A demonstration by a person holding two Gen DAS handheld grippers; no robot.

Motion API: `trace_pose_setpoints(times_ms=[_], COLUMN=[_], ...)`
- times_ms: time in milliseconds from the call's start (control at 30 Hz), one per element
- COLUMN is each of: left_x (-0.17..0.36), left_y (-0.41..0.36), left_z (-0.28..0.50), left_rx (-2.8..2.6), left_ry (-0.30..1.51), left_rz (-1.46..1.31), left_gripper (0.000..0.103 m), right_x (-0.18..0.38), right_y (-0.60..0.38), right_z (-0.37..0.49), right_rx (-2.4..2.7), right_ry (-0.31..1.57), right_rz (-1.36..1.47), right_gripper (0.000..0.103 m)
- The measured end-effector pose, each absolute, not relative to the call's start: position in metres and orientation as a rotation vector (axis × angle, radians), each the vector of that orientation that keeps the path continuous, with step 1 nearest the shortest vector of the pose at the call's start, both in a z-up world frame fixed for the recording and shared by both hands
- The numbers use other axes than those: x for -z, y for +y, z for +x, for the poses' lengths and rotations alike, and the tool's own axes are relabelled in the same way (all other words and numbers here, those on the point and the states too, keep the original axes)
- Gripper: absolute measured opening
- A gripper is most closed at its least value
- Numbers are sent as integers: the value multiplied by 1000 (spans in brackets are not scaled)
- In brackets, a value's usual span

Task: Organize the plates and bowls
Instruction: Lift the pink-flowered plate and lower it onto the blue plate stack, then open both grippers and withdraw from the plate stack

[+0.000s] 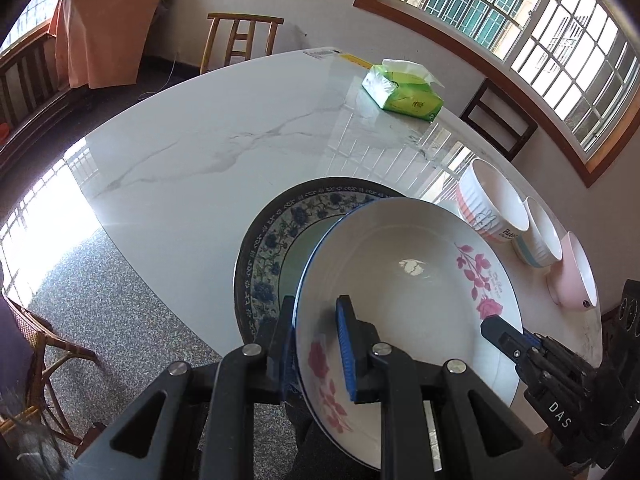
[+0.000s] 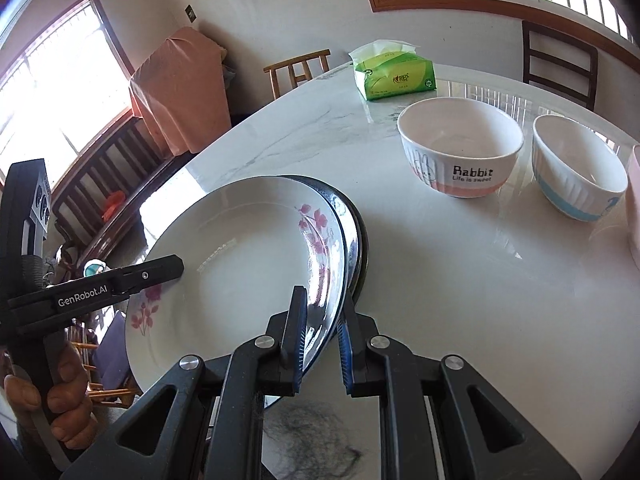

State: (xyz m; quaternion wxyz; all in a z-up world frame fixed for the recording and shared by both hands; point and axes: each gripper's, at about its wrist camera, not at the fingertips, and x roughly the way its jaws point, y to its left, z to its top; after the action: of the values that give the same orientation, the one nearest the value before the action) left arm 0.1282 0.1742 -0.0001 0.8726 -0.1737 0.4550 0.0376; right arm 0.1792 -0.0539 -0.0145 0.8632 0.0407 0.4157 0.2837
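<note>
A white plate (image 1: 404,280) with pink roses and a thin blue rim is pinched at opposite edges by the left gripper (image 1: 316,344) and right gripper (image 2: 322,340), above a blue-patterned plate (image 1: 276,240).

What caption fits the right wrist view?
Both grippers, right gripper and left gripper, hold the pink-flowered plate over a blue-patterned plate, bowls nearby.

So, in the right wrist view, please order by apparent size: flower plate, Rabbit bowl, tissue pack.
1. flower plate, though nearest the camera
2. Rabbit bowl
3. tissue pack, though farthest away
</note>
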Motion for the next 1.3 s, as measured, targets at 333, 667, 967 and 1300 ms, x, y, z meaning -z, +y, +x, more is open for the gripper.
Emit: trace_pose_setpoints(times_ms=[333,667,967,1300], left_x=[12,14,7,-2], left_y=[193,194,190,185], left_z=[143,146,142,133], left_rx=[-96,-97,-132,-197], left_ry=[960,950,900,822], left_rz=[-376,-360,-303,-243], left_gripper=[20,20,20,20], right_x=[20,21,26,21], right_y=[-30,-22,-15,-7], right_z=[189,193,189,170], right_rx=[-587,-571,-543,-465], right_ry=[868,845,785,578], right_rz=[30,-13,-94,-229], right_gripper=[15,16,17,42])
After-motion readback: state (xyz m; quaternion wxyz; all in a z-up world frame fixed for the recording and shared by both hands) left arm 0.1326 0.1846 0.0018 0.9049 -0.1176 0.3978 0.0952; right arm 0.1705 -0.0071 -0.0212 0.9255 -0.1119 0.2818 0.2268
